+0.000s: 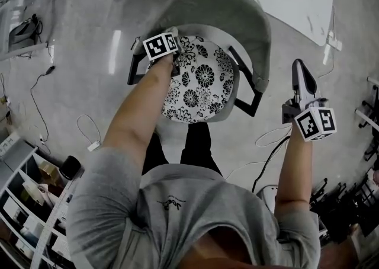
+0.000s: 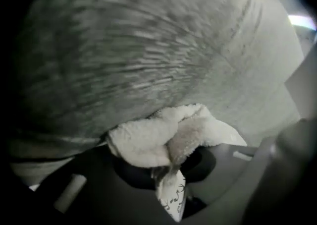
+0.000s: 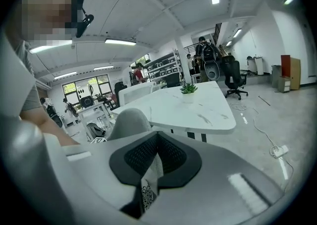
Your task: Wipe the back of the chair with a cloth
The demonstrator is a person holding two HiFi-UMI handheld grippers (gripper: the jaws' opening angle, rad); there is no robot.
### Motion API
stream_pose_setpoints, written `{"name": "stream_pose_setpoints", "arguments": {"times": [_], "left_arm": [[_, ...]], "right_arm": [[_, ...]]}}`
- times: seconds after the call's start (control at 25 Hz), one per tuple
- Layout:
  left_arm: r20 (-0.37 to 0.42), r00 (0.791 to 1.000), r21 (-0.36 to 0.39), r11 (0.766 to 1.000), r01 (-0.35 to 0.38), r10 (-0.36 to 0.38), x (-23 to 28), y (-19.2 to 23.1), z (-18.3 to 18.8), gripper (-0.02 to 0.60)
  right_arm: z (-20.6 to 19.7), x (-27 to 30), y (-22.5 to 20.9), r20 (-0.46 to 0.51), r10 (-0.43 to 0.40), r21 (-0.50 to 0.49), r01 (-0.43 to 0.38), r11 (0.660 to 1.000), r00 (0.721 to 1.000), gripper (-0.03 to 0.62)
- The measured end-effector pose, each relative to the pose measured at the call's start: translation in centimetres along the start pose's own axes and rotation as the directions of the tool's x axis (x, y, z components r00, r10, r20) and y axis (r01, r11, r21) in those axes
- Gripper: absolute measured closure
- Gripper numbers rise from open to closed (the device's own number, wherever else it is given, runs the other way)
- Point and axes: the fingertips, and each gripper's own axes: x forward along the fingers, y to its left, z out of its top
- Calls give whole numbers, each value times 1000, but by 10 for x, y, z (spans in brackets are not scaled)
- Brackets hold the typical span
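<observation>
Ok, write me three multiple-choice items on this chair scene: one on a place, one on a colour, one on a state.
1. Where is the right gripper?
A) inside a box
B) beside the chair, over the floor
C) on a bed

2. What colour is the seat cushion?
A) black-and-white floral
B) plain red
C) blue striped

3. What state is the left gripper in?
A) open, empty
B) shut on a cable
C) shut on the cloth

Answers:
1 B: the head view shows it off the chair's side, above bare floor.
2 A: dark flowers cover a white ground.
3 C: the left gripper view shows the white cloth pinched between the jaws and pressed to the grey chair back.
</observation>
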Motion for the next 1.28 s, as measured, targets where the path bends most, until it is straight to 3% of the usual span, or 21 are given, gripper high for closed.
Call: {"name": "stream_pose_setpoints", "arguments": {"times": [0.2,0.4,0.56,0.84,0.96,1.04,1.16,1.28], "left_arm": [[-13,1000,128,992,8,-7,18,-23,5,437],[-28,999,251,968,25,-19,42,-51,6,437],[-49,997,371,926,68,-54,57,-88,5,437],[-111,983,526,831,182,-145,72,-165,-23,437],[-153,972,608,759,233,-176,72,-198,-42,437],[-168,963,673,690,267,-209,68,-222,-53,439],[-218,935,766,546,341,-279,58,-258,-75,439],[-294,915,832,396,387,-276,49,-274,-106,439]], "right_arm": [[5,-8,-15,3,-17,15,17,1000,1000,589],[4,-23,-39,10,-49,16,48,999,999,589],[1,-35,-58,19,-75,29,75,997,997,589],[-3,-54,-80,38,-104,39,103,994,994,589],[-3,-64,-89,46,-118,37,116,993,992,589],[-3,-71,-95,51,-129,41,127,991,990,589],[-4,-77,-99,58,-139,48,137,989,989,589],[-4,-80,-97,63,-140,49,137,989,988,590]]}}
